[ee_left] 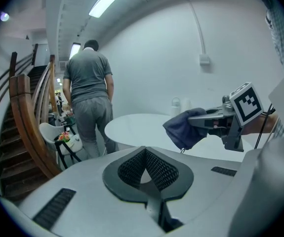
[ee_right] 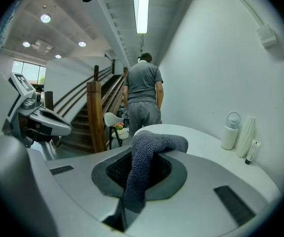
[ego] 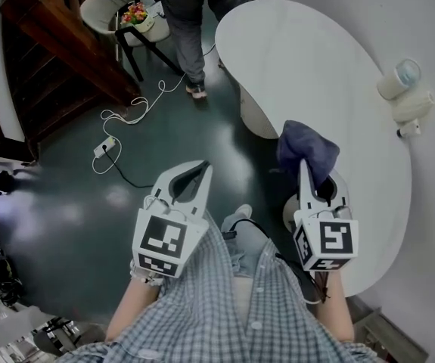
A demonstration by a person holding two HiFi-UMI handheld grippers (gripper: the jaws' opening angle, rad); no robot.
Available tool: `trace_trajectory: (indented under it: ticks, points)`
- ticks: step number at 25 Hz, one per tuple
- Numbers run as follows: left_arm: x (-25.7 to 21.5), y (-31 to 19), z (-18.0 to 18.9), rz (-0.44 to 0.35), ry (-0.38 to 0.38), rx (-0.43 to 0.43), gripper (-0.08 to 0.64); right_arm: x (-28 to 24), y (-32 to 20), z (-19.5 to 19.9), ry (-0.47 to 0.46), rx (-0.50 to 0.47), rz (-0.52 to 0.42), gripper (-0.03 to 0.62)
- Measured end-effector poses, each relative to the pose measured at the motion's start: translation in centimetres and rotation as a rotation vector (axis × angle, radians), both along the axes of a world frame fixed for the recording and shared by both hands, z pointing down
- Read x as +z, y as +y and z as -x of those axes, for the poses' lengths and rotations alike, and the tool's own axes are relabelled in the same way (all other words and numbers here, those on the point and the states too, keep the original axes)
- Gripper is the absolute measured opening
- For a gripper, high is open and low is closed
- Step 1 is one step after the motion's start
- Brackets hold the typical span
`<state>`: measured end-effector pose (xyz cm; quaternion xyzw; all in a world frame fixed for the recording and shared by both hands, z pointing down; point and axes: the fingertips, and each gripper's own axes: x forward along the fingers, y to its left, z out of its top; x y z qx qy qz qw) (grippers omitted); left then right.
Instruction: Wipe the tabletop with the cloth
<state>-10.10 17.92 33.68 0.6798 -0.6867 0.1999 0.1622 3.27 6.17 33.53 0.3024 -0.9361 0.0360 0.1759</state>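
Dark blue knitted cloth (ego: 308, 150) is pinched in the right tongs (ego: 303, 169), its bunched end spilling over their tips while a strip runs down between the closed pads. It is held over the near edge of the white curved desk (ego: 315, 59). Left tongs (ego: 200, 171) are closed on nothing, out over the dark floor (ego: 73, 203) beside the desk. Each marker cube bears black-and-white squares. At the desk's right edge stand a white flask (ego: 399, 78), a ribbed white cup (ego: 414, 104) and a small tube (ego: 408, 130), its label too small to read.
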Motion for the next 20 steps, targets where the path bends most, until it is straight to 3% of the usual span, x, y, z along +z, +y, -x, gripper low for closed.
trace_trajectory:
  ticks: [10, 20]
  points:
    - [-0.3, -4.2, 0.8, -0.048, -0.006, 0.013, 0.003, 0.4, -4.3, 0.2, 0.007, 0.019, -0.019, 0.034]
    - [-1.0, -6.0, 1.4, -0.048, -0.013, 0.059, 0.003, -0.2, -4.6, -0.2, 0.001, 0.065, -0.019, 0.034]
